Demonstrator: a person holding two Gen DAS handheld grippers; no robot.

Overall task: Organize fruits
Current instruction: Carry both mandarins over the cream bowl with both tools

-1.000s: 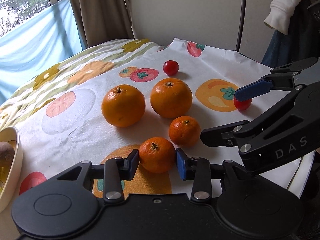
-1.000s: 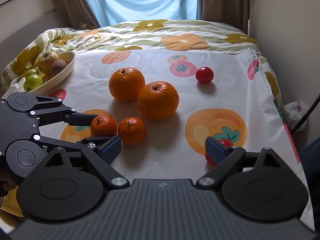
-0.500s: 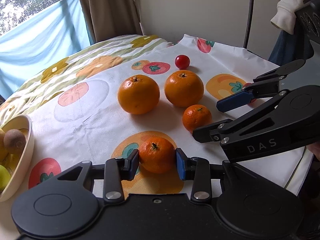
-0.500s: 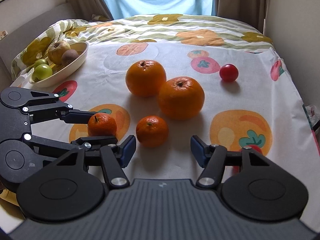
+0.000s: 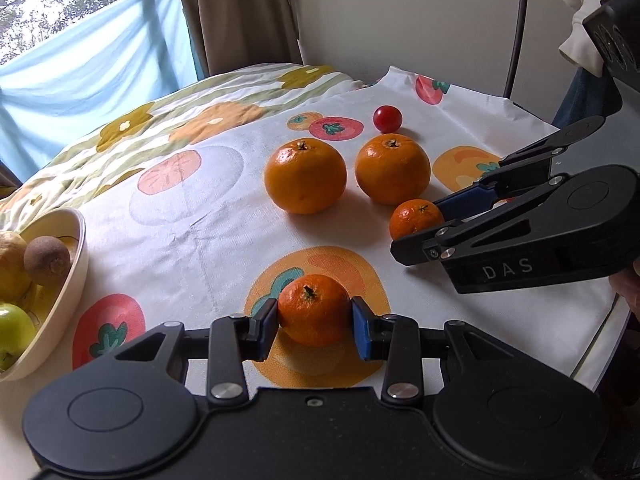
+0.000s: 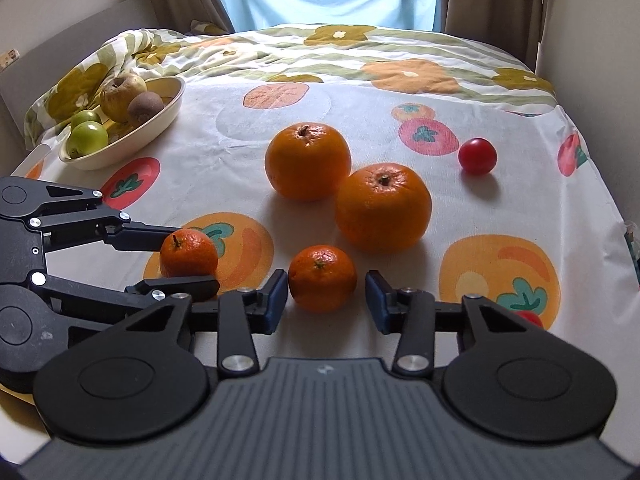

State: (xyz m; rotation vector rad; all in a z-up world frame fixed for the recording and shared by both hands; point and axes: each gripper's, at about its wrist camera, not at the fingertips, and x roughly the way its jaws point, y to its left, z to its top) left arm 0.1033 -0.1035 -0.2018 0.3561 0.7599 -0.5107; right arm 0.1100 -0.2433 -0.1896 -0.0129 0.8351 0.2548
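My left gripper (image 5: pixel 314 322) is shut on a small mandarin (image 5: pixel 314 309), held low over the tablecloth; it also shows in the right wrist view (image 6: pixel 189 253). My right gripper (image 6: pixel 326 300) is open, its blue pads on either side of a second small mandarin (image 6: pixel 322 278), with small gaps at both pads. That mandarin shows in the left wrist view (image 5: pixel 416 218) between the right gripper's fingers. Two large oranges (image 6: pixel 308 160) (image 6: pixel 383 207) sit behind it. A red cherry tomato (image 6: pixel 477 156) lies far right; another (image 6: pixel 528 317) is partly hidden by my right gripper.
A cream bowl (image 6: pixel 160 118) at the far left holds green apples, a yellowish apple and a brown kiwi; it also shows in the left wrist view (image 5: pixel 70 280). The fruit-print tablecloth's right edge (image 6: pixel 616 216) drops off near a wall.
My left gripper has carried its mandarin back and left, away from the other fruit. My right gripper has moved left from the near tomato and narrowed around the second small mandarin.
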